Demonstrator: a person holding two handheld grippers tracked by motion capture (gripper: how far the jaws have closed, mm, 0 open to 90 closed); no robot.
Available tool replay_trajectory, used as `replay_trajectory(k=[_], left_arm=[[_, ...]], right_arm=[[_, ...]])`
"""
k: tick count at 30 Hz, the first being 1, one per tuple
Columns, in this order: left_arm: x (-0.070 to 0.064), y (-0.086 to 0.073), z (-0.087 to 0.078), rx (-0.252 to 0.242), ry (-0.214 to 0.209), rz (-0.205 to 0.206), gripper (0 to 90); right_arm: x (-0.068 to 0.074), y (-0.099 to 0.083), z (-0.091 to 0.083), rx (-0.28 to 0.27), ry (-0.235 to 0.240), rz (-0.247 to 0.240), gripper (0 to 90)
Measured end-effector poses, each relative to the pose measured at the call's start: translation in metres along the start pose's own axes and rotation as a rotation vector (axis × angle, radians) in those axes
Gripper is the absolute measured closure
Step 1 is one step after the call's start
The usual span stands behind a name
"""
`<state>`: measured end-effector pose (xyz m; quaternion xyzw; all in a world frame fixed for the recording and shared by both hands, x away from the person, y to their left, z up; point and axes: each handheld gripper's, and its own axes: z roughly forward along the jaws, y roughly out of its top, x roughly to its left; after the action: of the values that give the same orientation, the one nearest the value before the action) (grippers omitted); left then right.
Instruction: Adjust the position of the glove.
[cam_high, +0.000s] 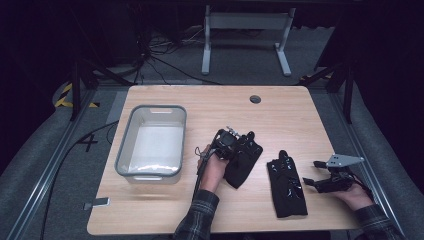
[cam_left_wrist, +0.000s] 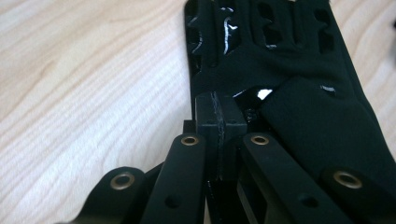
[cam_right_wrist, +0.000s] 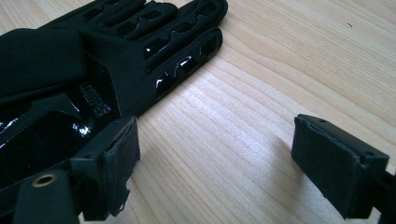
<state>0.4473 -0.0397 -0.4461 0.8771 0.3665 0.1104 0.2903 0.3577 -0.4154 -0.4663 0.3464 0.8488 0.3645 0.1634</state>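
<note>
Left claw (cam_high: 239, 146) sits atop a crumpled black glove (cam_high: 243, 159) near the tabletop (cam_high: 200, 200) middle; right claw (cam_high: 320, 176), released, lies just beside a flat glove (cam_high: 287, 183). Left gripper view: jaws clenched together against glossy, slotted glove fabric (cam_left_wrist: 280, 70); any pinch is hidden. Right gripper view: jaws spread wide over woodgrain, glove (cam_right_wrist: 116, 56) touching one pad.

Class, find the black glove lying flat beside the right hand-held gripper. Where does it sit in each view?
High view: the right glove lies lower centre-right, just left of the right hand-held gripper.
Left gripper view: the glove here is the other glove, at the left hand-held gripper.
Right gripper view: upper left.
Shared landmark: the pale wood table top.
</note>
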Motion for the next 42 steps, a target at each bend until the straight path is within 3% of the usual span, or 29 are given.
replay_trajectory(k=[5, 9, 15, 19, 23, 26, 28, 30, 31, 34, 35, 36, 38, 42], left_arm=[[-0.01, -0.006, -0.008, 0.048, -0.018, 0.047, 89.9], [-0.016, -0.013, -0.013, 0.056, -0.042, 0.073, 89.9], [-0.02, -0.03, -0.023, 0.035, -0.097, 0.091, 89.9], [-0.023, -0.038, -0.027, 0.022, -0.11, 0.098, 89.9], [-0.028, -0.046, -0.034, -0.018, -0.152, 0.093, 89.8], [-0.034, -0.043, -0.042, -0.062, -0.18, 0.111, 89.8], [-0.038, -0.042, -0.043, -0.078, -0.174, 0.121, 89.8], [-0.04, -0.041, -0.041, -0.079, -0.179, 0.125, 89.8], [-0.041, -0.04, -0.036, -0.068, -0.188, 0.126, 89.8], [-0.041, -0.04, -0.028, -0.041, -0.194, 0.128, 89.8], [-0.041, -0.04, -0.028, -0.041, -0.194, 0.128, 89.8], [-0.041, -0.04, -0.023, -0.019, -0.194, 0.136, 89.8], [-0.04, -0.041, -0.022, -0.016, -0.201, 0.135, 89.9], [-0.039, -0.042, -0.023, -0.009, -0.211, 0.138, 90.0]], right_arm=[[0.0, 0.0, 0.0, 0.0, 0.002, -0.001, 15.5], [0.0, 0.001, 0.001, -0.001, 0.006, -0.006, 15.8], [0.001, 0.001, 0.001, 0.002, 0.011, -0.009, 16.0], [0.001, 0.002, 0.001, 0.009, 0.016, -0.012, 16.5], [0.003, 0.006, -0.002, 0.017, 0.054, -0.023, 22.6], [0.009, 0.01, -0.005, 0.002, 0.086, -0.03, 30.1], [0.015, 0.015, -0.008, -0.01, 0.125, -0.041, 39.2], [0.018, 0.017, -0.009, -0.017, 0.139, -0.045, 43.9], [0.026, 0.023, -0.009, -0.024, 0.174, -0.066, 55.8], [0.035, 0.028, -0.003, -0.006, 0.219, -0.1, 68.5], [0.035, 0.028, -0.003, -0.006, 0.219, -0.1, 68.5], [0.039, 0.029, 0.003, 0.025, 0.223, -0.123, 76.1], [0.039, 0.03, 0.008, 0.043, 0.227, -0.132, 82.9], [0.038, 0.03, 0.012, 0.054, 0.227, -0.135, 87.0]])
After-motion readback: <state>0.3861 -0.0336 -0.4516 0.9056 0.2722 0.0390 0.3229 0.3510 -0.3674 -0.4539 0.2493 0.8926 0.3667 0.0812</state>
